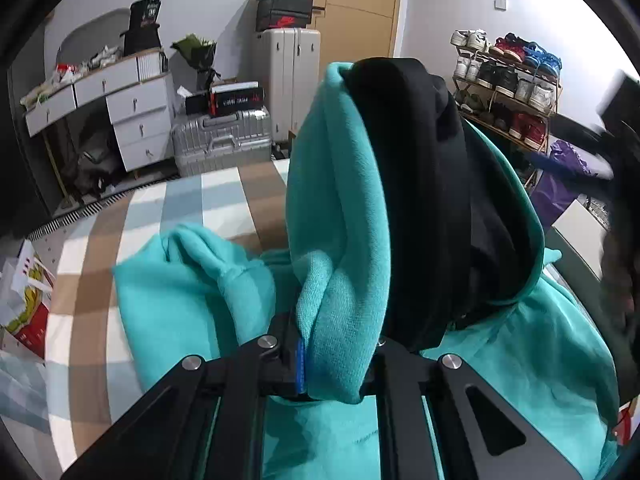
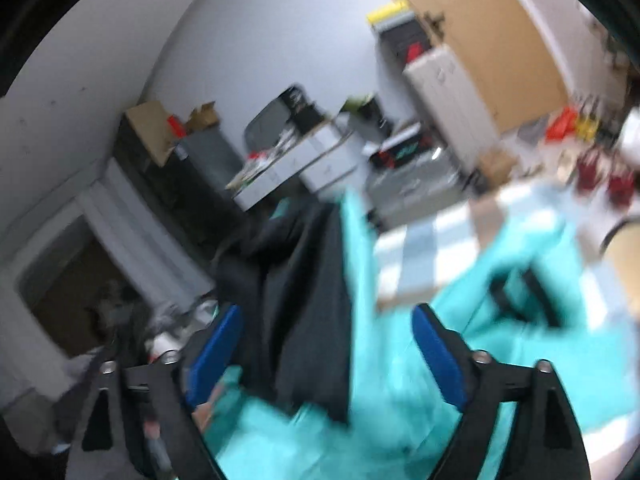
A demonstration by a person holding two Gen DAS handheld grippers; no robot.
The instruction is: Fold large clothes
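Note:
A teal hoodie (image 1: 168, 300) with a black-lined hood (image 1: 432, 184) lies bunched on a striped bed. My left gripper (image 1: 336, 364) is shut on a fold of the hood's teal edge and holds it up in front of the camera. A teal sleeve cuff (image 1: 236, 276) lies to the left. In the blurred right wrist view, my right gripper (image 2: 328, 352) is open, its blue pads (image 2: 216, 352) wide apart on either side of the hood's black lining (image 2: 304, 300) and teal fabric (image 2: 376, 360). The left gripper shows there as a dark blur (image 2: 524, 296).
The bed cover (image 1: 224, 196) has brown, white and pale blue stripes. Behind it stand suitcases (image 1: 224, 140), a white drawer desk (image 1: 128, 116), stacked shoe boxes (image 1: 286, 4) and a shoe rack (image 1: 508, 88). Bags (image 1: 24, 300) lie at the bed's left edge.

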